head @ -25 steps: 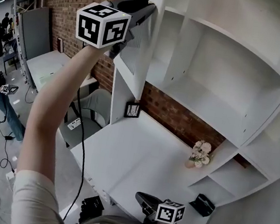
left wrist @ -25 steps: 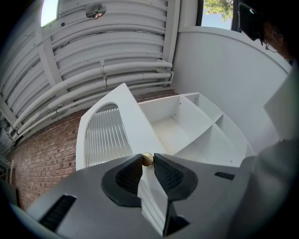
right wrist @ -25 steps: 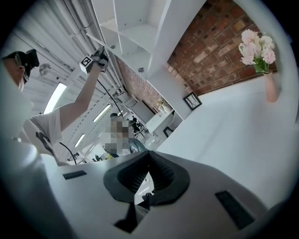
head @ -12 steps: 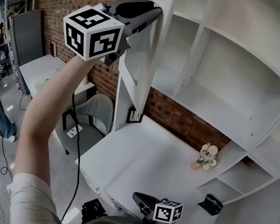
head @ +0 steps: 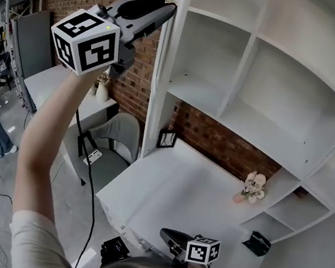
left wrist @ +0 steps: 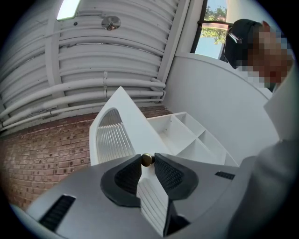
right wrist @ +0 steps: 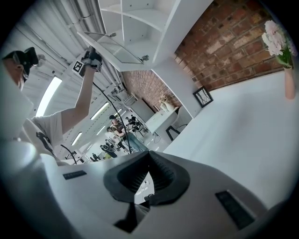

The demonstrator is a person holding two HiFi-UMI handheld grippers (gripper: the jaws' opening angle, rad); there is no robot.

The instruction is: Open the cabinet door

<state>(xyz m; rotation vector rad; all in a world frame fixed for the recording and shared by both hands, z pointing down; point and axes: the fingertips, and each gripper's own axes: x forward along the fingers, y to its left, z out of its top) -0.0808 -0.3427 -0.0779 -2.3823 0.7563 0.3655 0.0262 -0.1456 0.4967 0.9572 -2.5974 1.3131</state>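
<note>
The white cabinet door (left wrist: 117, 135) with a ribbed glass panel stands swung out from the shelf unit (head: 252, 68); in the head view it shows nearly edge-on (head: 163, 67). My left gripper (head: 167, 4) is raised to its top edge. Its pads (left wrist: 169, 173) hold the small brass knob (left wrist: 146, 159) between them (left wrist: 146, 163), and the jaws are opening slightly. The right gripper view also shows the door (right wrist: 112, 46) with the left gripper (right wrist: 88, 60) on it. My right gripper (head: 168, 235) hangs low by the desk's front edge, shut (right wrist: 149, 154) on nothing.
A white desk top (head: 171, 193) lies under the shelves, with a small vase of flowers (head: 252, 188), a black picture frame (head: 167, 139) and a black object (head: 257, 243). A grey chair (head: 114, 135) stands left of the desk. People stand far left.
The door has swung further out to the left, from showing its glass face to nearly edge-on. My left gripper moved left with it on the knob. The right gripper barely shifted.
</note>
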